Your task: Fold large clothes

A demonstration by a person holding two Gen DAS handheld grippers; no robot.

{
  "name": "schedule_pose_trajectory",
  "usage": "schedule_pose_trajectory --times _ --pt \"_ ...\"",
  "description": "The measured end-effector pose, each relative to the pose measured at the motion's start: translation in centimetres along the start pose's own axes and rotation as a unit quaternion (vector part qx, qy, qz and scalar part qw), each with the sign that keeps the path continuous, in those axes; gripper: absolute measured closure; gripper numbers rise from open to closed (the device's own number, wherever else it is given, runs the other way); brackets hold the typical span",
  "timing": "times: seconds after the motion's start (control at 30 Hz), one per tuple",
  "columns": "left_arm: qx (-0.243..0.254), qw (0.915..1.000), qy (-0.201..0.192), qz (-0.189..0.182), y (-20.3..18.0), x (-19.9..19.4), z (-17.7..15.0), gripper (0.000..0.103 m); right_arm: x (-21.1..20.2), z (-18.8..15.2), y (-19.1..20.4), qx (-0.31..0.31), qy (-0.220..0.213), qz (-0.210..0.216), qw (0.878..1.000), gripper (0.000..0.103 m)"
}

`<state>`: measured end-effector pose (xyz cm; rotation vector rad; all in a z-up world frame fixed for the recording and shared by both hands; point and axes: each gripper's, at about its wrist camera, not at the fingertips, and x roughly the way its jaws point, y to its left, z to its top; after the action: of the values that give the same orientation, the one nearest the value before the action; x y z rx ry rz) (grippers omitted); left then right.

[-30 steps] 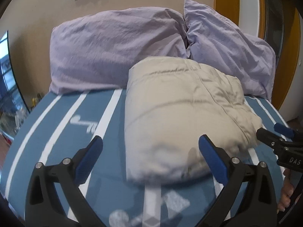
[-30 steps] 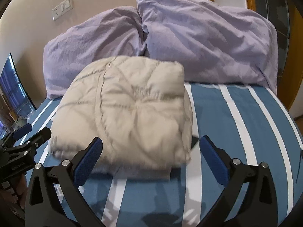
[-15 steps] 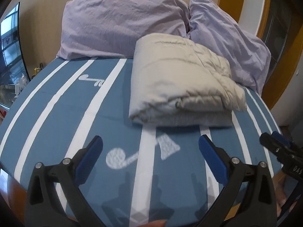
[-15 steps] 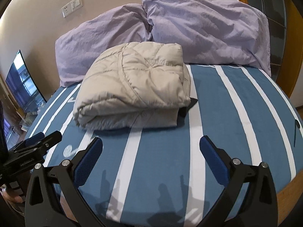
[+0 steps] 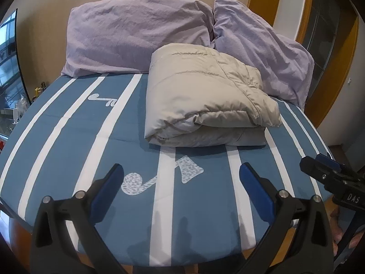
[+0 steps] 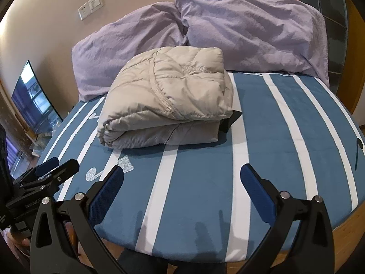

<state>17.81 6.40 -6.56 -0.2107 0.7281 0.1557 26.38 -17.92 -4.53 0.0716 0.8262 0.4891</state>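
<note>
Beige jacket (image 5: 205, 96) sits folded on bed (image 5: 68, 137), pillows (image 6: 251, 27) at 12 o'clock behind it. L gripper (image 5: 180, 180) & R gripper (image 6: 182, 180) both hang w/ fingers spread wide, holding nothing.

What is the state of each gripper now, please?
Left gripper: open, holding nothing, short of the folded beige jacket.
Right gripper: open, holding nothing.

2 lilac pillows (image 5: 141, 38) lean at the striped bed's (image 5: 57, 137) head, a screen (image 6: 32, 100) alongside.
</note>
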Motion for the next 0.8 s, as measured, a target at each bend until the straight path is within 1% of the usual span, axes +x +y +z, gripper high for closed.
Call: schedule_pose_trajectory --times 0.2,0.8 --pt "-0.004 0.9999 0.004 -0.011 0.15 0.22 -0.07 0.002 0.06 -0.06 0.40 -0.005 0.004 0.003 1.000 0.001" --pt "-0.005 0.9997 0.002 -0.023 -0.11 0.08 0.03 0.002 0.23 0.02 0.76 -0.004 0.007 0.005 1.000 0.001"
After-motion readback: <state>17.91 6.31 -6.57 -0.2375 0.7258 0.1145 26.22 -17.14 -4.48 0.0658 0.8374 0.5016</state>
